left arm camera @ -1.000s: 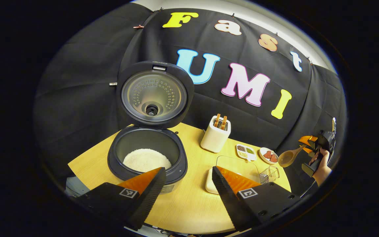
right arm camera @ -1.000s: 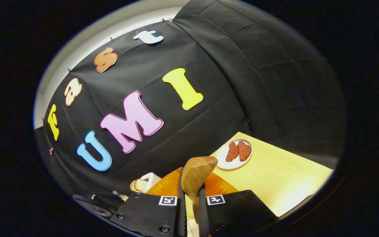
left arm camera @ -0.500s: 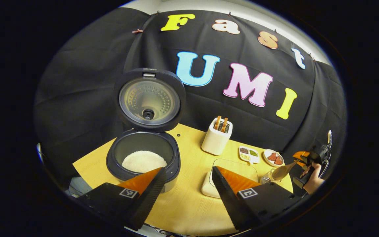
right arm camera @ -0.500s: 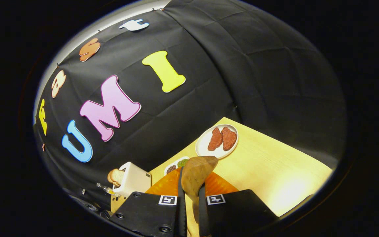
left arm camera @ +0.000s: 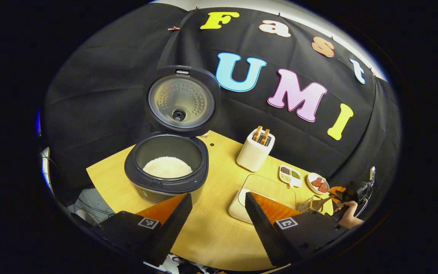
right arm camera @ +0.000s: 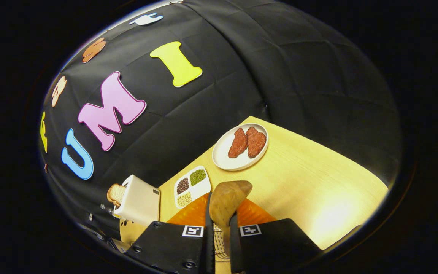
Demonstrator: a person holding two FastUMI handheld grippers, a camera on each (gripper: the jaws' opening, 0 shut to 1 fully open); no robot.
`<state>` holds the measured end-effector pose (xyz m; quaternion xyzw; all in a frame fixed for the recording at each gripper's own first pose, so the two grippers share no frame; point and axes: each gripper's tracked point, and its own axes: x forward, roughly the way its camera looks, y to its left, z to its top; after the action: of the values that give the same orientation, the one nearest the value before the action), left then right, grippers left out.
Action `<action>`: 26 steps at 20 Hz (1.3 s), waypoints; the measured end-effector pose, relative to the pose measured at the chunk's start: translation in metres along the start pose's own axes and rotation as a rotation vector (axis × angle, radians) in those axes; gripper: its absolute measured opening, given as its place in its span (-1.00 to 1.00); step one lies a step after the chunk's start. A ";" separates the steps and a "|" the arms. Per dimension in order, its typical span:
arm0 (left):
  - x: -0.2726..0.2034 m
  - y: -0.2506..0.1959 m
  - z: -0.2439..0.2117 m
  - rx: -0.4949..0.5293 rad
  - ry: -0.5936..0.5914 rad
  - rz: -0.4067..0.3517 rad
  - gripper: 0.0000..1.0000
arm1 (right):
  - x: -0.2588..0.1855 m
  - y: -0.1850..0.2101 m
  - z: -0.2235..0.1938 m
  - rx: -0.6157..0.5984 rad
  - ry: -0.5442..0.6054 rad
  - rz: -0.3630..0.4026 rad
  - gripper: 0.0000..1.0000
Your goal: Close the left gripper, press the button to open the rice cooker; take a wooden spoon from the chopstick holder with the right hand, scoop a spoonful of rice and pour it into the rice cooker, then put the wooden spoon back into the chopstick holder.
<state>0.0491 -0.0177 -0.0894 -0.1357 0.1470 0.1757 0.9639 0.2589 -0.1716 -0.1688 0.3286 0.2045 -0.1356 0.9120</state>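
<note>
Step, my read: rice cooker (left arm camera: 165,167) lid (left arm camera: 181,99) up, rice inside; spoon in hand near the wire basket. Likely the put-back step, though I cannot tell whether the scoop is done.
Left gripper (left arm camera: 215,213): fingers wide apart, nothing between them, hanging over the near edge of the table (left arm camera: 219,236), pointed between the cooker and the tray (left arm camera: 238,205).
Right gripper (right arm camera: 219,228): fingers nearly together, both pressed on the neck of the wooden spoon (right arm camera: 226,201). In the left gripper view it sits at the far right table edge (left arm camera: 346,196) with a hand (left arm camera: 350,217) on it.
Spoon axis: runs straight out along the right fingers, bowl forward and past the tips, handle back between them.
Spoon look: plain brown wood, oval bowl, smooth; looks empty, no rice seen on it from this side.
Key relation: small wire basket (left arm camera: 310,204) lies just below and ahead of the spoon bowl; its mesh shows between the right fingers in the right gripper view (right arm camera: 219,243). I take it for the chopstick holder, not certain.
Nearer hand: right, by far; left is well apart from the basket.
Next move calls for: tipping the spoon's long axis upright, then lowering it into the basket.
Other: white toaster (left arm camera: 255,154) with bread, sectioned dish (right arm camera: 190,184) of beans, plate (right arm camera: 222,160) with two red pieces, all beyond the spoon.
Risk: light basket may tip or slide when the spoon lands.
</note>
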 end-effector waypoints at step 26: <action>0.007 0.081 0.248 0.391 -0.631 -0.105 0.86 | -0.258 0.062 -0.088 -0.485 -0.256 0.003 0.97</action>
<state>0.0832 0.1350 0.1190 0.1043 -0.1337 0.1279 0.9772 0.0308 -0.0389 -0.0776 0.0808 0.1137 -0.1218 0.9827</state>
